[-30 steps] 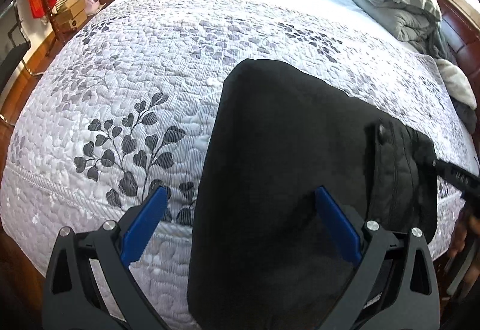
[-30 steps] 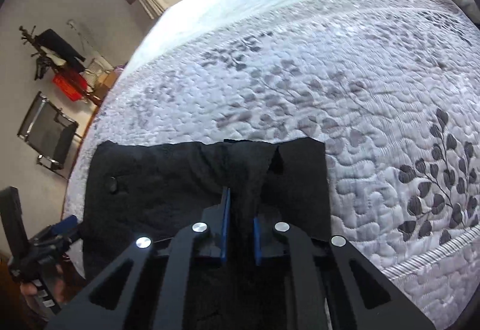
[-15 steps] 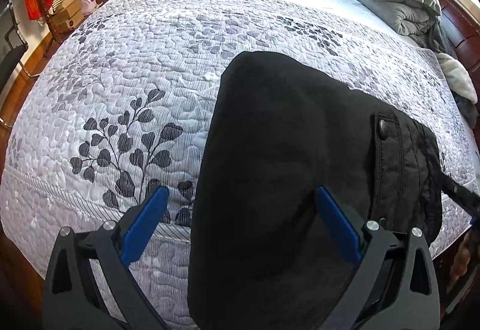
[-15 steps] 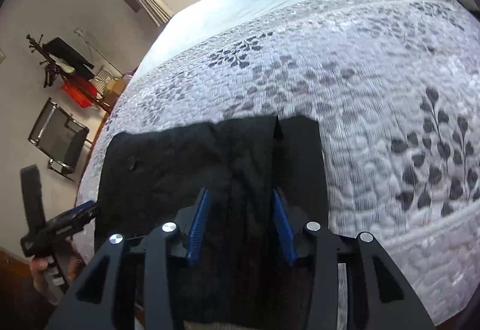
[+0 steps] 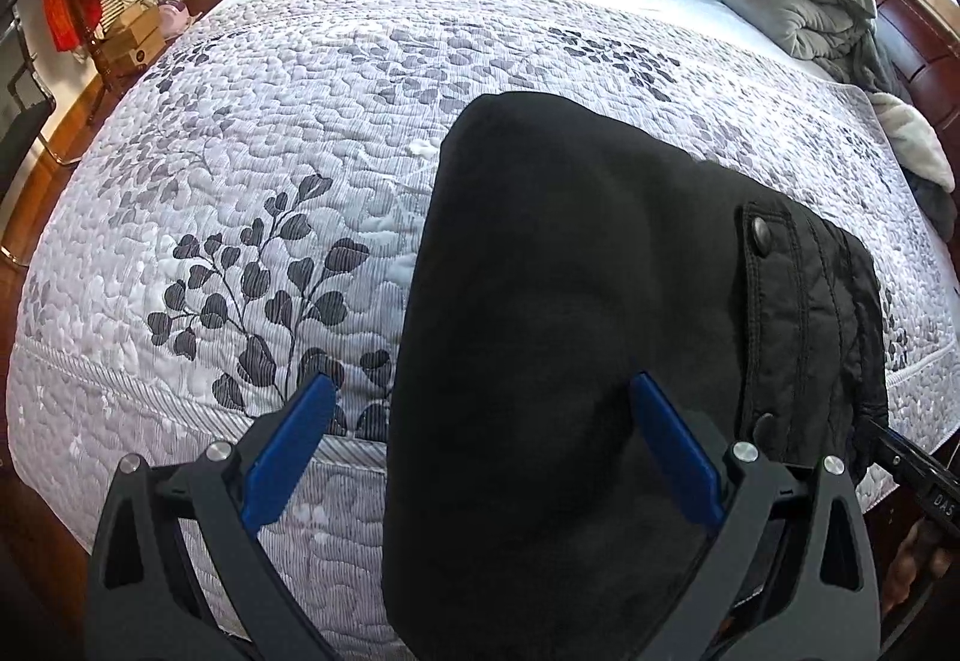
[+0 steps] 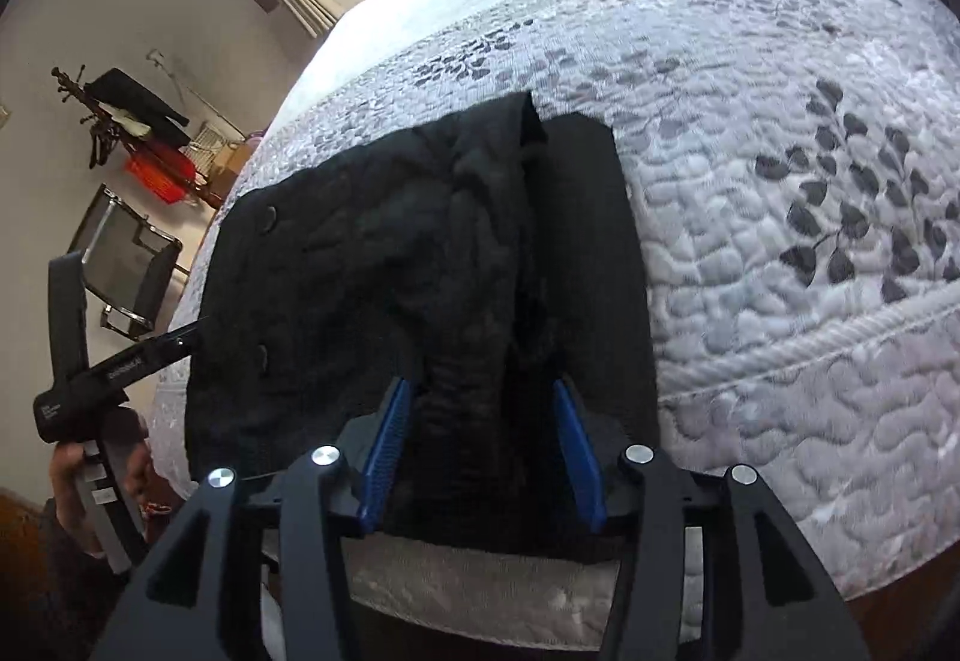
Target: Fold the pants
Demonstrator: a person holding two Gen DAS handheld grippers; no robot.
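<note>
Black pants (image 5: 558, 337) lie folded on the bed (image 5: 270, 169); we hold both tools wide, left tool (image 5: 480, 445) and right tool (image 6: 480, 445) empty, probably 1 fold left.

The right gripper (image 6: 483, 451), clamped on a ridge of the black pants (image 6: 432, 265) a second ago, has been opened, its blue pads now set wide on either side of that ridge. It appears to have been drawn back slightly, so more of the quilt (image 6: 780, 181) is seen.
</note>
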